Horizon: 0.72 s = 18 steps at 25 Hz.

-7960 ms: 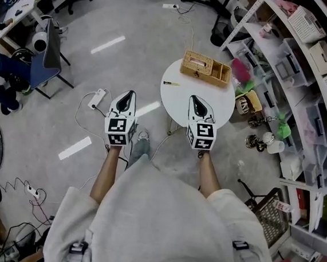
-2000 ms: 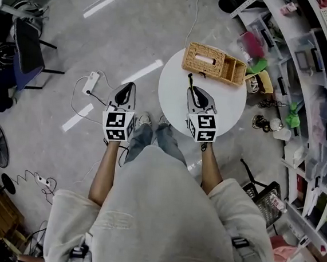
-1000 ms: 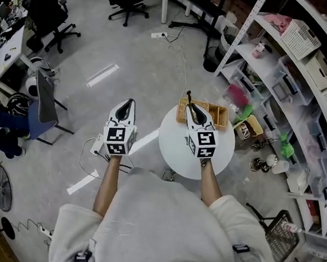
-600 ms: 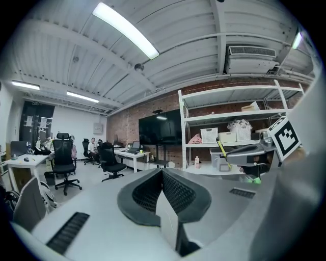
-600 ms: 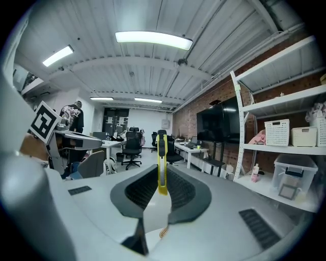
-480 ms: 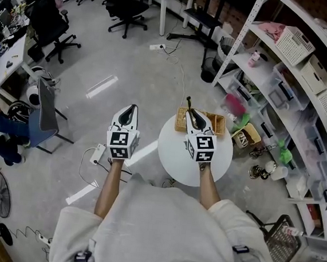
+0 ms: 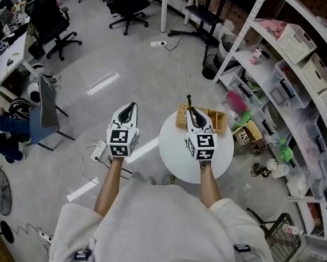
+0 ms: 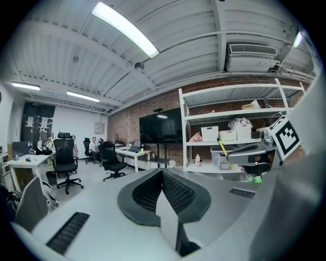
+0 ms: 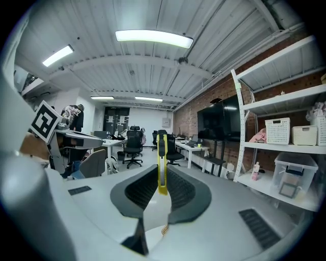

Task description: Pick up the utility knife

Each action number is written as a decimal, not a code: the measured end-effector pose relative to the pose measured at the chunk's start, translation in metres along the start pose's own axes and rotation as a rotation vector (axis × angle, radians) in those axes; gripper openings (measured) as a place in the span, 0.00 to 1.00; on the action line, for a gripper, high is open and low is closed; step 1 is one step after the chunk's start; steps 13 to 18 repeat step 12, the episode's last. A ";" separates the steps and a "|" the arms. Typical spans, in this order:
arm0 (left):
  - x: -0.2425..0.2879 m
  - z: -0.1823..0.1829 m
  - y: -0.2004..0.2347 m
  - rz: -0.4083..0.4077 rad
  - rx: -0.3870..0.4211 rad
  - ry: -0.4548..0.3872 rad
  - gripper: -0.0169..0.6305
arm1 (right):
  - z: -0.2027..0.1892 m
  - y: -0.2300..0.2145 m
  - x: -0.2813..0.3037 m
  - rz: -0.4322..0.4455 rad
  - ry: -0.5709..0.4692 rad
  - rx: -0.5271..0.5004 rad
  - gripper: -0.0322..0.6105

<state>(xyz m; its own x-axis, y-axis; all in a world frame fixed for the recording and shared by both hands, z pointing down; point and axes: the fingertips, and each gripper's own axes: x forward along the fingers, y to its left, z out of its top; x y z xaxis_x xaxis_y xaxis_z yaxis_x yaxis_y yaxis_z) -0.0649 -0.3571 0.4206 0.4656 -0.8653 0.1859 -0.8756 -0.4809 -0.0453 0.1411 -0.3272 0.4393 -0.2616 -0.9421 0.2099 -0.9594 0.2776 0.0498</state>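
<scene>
Utility knife point(image 9: 162, 153): gripped in the right hand-held gripper point(image 9: 162, 177); held in the air over the desk's 12 o'clock side; yellow body with a dark strip down it
Long axis: in line with the jaws; upright in the right gripper view, with the free end toward 12 o'clock and the lower end sunk between the jaws; in the head view the knife point(image 7: 189, 100) reaches past the fingertips toward 12 o'clock, leaning slightly to 11
Right hand-held gripper point(image 7: 192, 111): jaws drawn narrow, clamping the knife's lower part from both sides
Left hand-held gripper point(image 8: 162, 173): jaws pressed together with nothing between them; in the head view it point(image 7: 131, 105) hangs over the floor at 9 o'clock from the right one, apart from the desk
Desk point(image 7: 175, 154): round, white
Wicker basket point(image 7: 219, 120): at the desk's 12 o'clock edge; partly hidden behind the right hand-held gripper
Shelving point(image 7: 306, 84): from 1 to 3 o'clock of the desk; holds bins and boxes
</scene>
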 end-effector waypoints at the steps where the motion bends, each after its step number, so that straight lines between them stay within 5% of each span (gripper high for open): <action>1: 0.000 -0.001 -0.001 0.000 -0.001 0.002 0.06 | -0.001 0.000 0.000 0.002 0.003 0.000 0.16; 18: 0.005 -0.006 -0.009 -0.012 -0.003 0.011 0.06 | -0.012 -0.002 0.001 0.007 0.031 0.001 0.16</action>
